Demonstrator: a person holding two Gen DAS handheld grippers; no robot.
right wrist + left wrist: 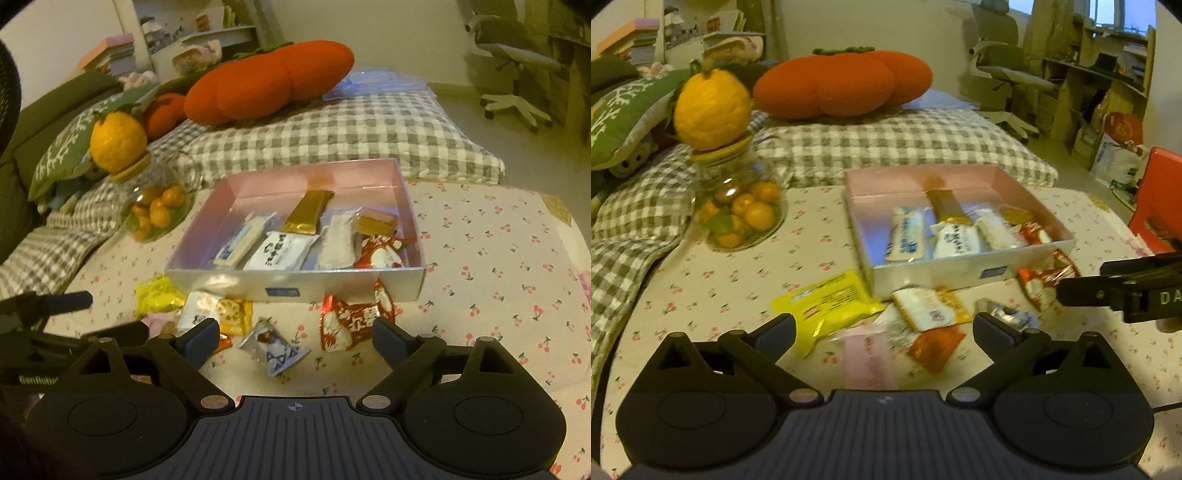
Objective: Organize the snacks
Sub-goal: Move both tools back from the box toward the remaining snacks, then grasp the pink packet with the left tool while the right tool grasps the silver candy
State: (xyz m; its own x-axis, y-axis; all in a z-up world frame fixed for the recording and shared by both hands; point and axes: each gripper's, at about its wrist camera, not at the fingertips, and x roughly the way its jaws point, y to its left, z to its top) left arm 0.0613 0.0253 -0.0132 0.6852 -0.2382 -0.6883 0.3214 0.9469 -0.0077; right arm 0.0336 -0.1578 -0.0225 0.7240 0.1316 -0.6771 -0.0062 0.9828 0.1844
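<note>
Pink-lined and silver-sided, the open box (295, 284) sits on the cherry-print bench (498, 280) and serves as the landmark. Several snacks lie inside it already: a gold bar (308, 214), a white-and-blue stick (240, 245), a white pouch with dark characters (279, 251) and a red-and-white packet (380, 253) in its near right corner.

Loose snacks wait just in front of the box's near wall: a yellow packet (831, 306) at its left corner, an orange-and-white pack (218, 312), a silver-and-blue wrapper (273, 350), a second red-and-white packet (351, 321) toward its right end, plus a pale pink sachet (868, 360) and a small orange one (936, 345).

Both tools hover in front of the box with nothing between their fingers: the left gripper (884, 332) spread wide above the pink and orange sachets, the right gripper (291, 341) spread wide around the silver-and-blue wrapper without touching it.

Risks, as I judge them: the packets overlap, so closing could pinch two at once or drag a neighbour; glossy film may slip from the pads; the two tools work near each other and could collide; a low approach could nudge the box wall.

Writing: the packets carry East Asian characters, blurred beyond reading. The left tool's body shows "GenRobot" partly, the right's shows "DA". A small blue label (282, 292) on the box's near wall is illegible.
</note>
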